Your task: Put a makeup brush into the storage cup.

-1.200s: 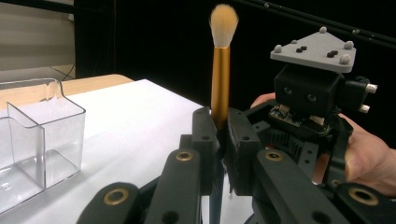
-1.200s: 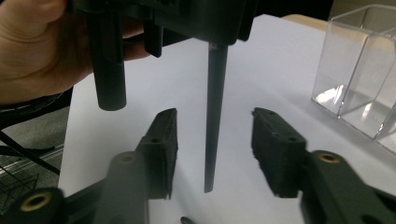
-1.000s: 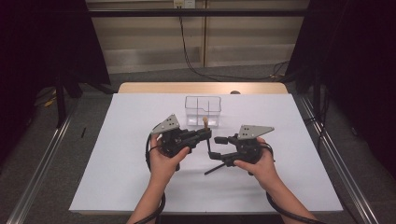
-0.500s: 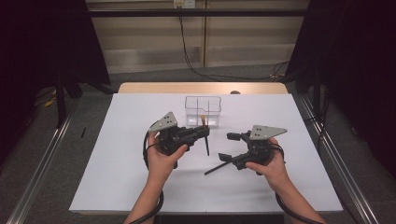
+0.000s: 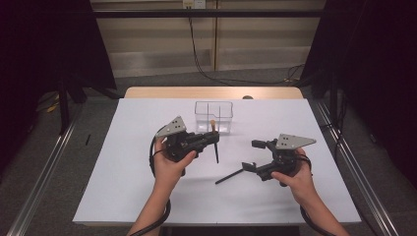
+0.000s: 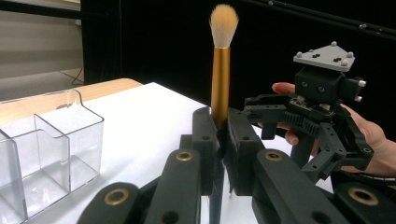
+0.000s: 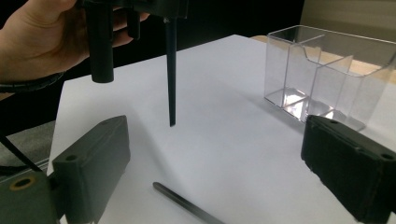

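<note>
Left gripper (image 5: 212, 138), held in the left hand (image 5: 169, 164) left of table centre, clamped tight on a makeup brush (image 6: 220, 70) at the gold ferrule. Brush upright: pale bristle tuft at 12 o'clock, thin black handle pointing to 6 o'clock, tip hanging just above the white table cover (image 5: 123, 172), not touching. Seen in the left gripper view as gold tube rising between the closed jaws.

Right gripper (image 5: 251, 155), in the right hand (image 5: 297, 179) at about 3 o'clock from the left one, well apart from it, jaws spread wide with nothing between. A second thin dark stick (image 5: 230, 176) flat on the cover just at 8 o'clock of the lower jaw; contact with it not clear.

Clear divided box (image 5: 213, 117) standing at 12 o'clock of the brush, near the far edge, compartments bare.
</note>
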`<state>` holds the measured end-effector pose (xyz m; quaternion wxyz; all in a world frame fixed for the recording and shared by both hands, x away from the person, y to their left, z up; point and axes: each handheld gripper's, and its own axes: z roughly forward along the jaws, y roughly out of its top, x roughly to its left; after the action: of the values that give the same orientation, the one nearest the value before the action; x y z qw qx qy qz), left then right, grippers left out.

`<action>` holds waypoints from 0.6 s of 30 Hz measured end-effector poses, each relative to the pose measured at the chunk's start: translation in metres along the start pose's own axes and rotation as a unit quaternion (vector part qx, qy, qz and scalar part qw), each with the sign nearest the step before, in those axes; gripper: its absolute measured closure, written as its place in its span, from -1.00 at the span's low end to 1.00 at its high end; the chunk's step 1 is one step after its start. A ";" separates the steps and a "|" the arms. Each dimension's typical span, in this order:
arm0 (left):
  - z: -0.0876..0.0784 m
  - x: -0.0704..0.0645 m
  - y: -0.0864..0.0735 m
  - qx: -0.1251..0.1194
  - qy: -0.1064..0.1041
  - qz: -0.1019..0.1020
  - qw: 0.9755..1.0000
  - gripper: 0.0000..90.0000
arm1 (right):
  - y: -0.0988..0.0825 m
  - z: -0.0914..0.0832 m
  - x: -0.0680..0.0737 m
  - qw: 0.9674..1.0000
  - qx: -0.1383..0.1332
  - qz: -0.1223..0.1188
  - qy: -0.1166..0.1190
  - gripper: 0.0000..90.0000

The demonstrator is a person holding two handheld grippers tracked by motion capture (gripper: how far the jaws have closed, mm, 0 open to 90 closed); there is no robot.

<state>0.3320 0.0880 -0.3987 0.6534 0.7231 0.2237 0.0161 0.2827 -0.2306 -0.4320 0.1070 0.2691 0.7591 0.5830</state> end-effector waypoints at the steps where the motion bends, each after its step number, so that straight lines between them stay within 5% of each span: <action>1: 0.000 0.001 0.000 0.001 0.000 0.001 1.000 0.86 | -0.001 -0.002 -0.001 1.000 0.000 0.000 -0.001 -0.85; 18: 0.001 0.005 0.006 -0.001 0.005 0.006 1.000 0.86 | -0.015 -0.031 -0.012 1.000 0.009 0.000 -0.018 -0.96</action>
<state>0.3386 0.0888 -0.3943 0.6526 0.7238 0.2229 0.0240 0.2730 -0.2654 -0.4383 0.1181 0.2802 0.7626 0.5710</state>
